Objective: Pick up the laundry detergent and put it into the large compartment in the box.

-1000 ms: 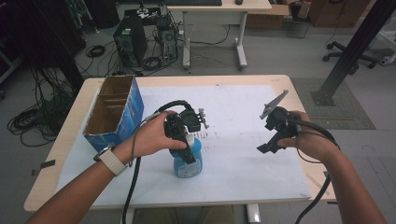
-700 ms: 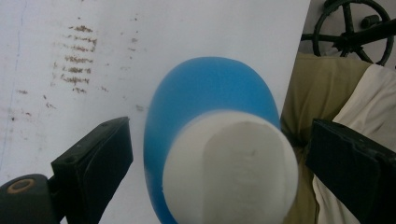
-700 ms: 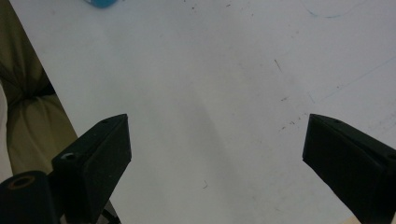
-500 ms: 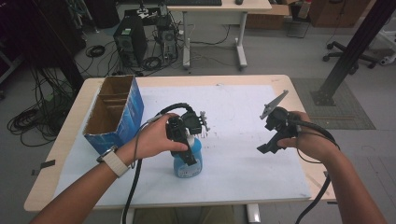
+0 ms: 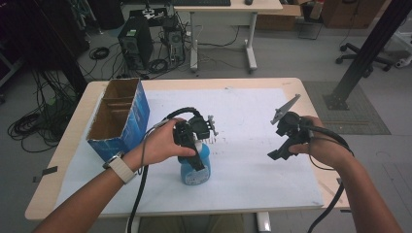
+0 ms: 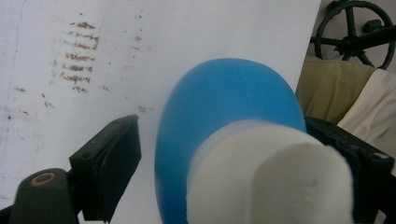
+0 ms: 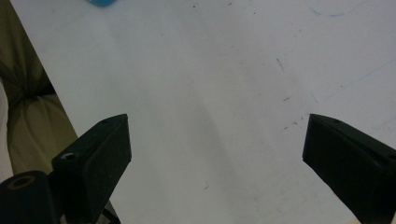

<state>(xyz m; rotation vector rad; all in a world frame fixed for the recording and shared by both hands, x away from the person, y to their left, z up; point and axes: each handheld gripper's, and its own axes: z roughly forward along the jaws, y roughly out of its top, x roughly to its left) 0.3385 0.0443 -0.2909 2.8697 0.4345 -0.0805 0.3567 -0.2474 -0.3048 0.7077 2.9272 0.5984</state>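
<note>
- Plainly, the blue bottle stands near the table's near edge; its label is too blurred to read.
- Left gripper: jaws have just been closing around the bottle, one side apparently still with a gap.
- Right gripper: jaws apart over bare white paper.
- The cardboard box sits far left.
</note>
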